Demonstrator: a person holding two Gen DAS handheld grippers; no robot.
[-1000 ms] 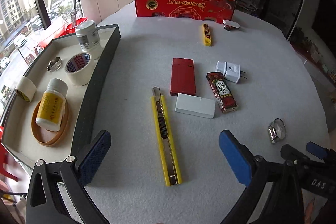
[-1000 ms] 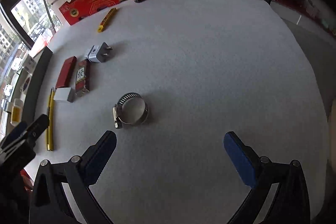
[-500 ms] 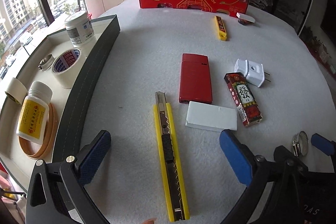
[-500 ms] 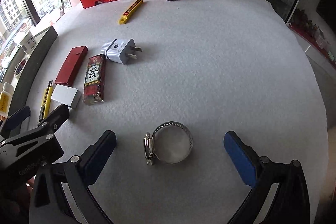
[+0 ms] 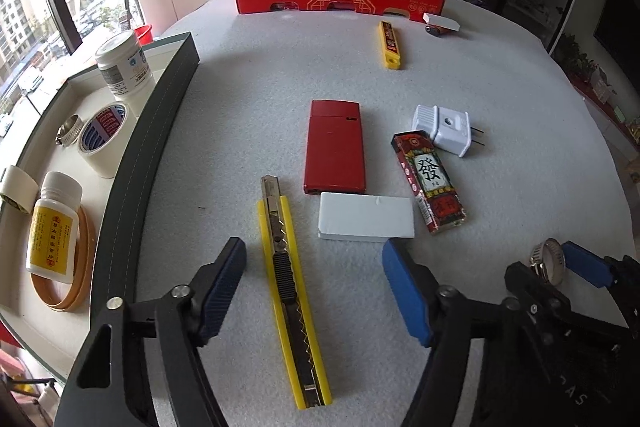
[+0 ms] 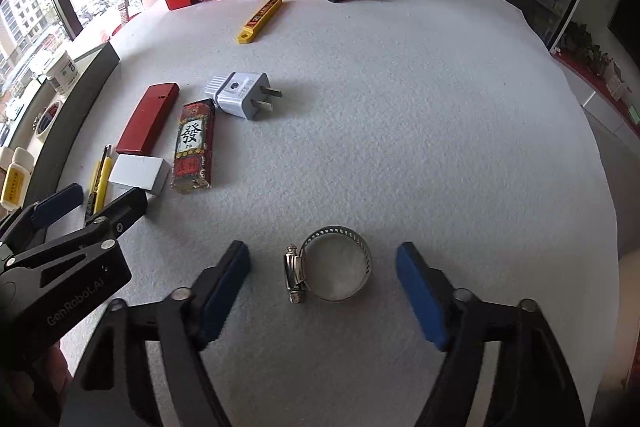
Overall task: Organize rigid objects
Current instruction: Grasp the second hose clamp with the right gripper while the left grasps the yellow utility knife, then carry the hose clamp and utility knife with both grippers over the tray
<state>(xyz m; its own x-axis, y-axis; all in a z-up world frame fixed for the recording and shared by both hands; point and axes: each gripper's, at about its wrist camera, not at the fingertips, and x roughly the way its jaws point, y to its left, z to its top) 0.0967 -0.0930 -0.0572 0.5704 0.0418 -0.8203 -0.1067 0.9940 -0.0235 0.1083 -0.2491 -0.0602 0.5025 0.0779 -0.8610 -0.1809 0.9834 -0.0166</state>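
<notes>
Twin grabs on the grey felt bench point(image 6: 400, 107)

Left gripper point(image 5: 312, 291) closes around the yellow utility knife point(image 5: 290, 267), right gripper point(image 6: 322, 287) around the steel hose clamp point(image 6: 334, 263); neither pinched yet, and the round clamp could squirt toward 12 o'clock.

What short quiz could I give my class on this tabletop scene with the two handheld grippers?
1. True or false: the yellow utility knife lies inside the tray.
2. Which thing sits between the right gripper fingers? A plug adapter B hose clamp C tape roll
3. Fill in: the white block lies just in front of the ___ case.

Key: 1 false, it lies on the table between the left gripper fingers, whose jaws are closing. 2 B. 3 red.
</notes>
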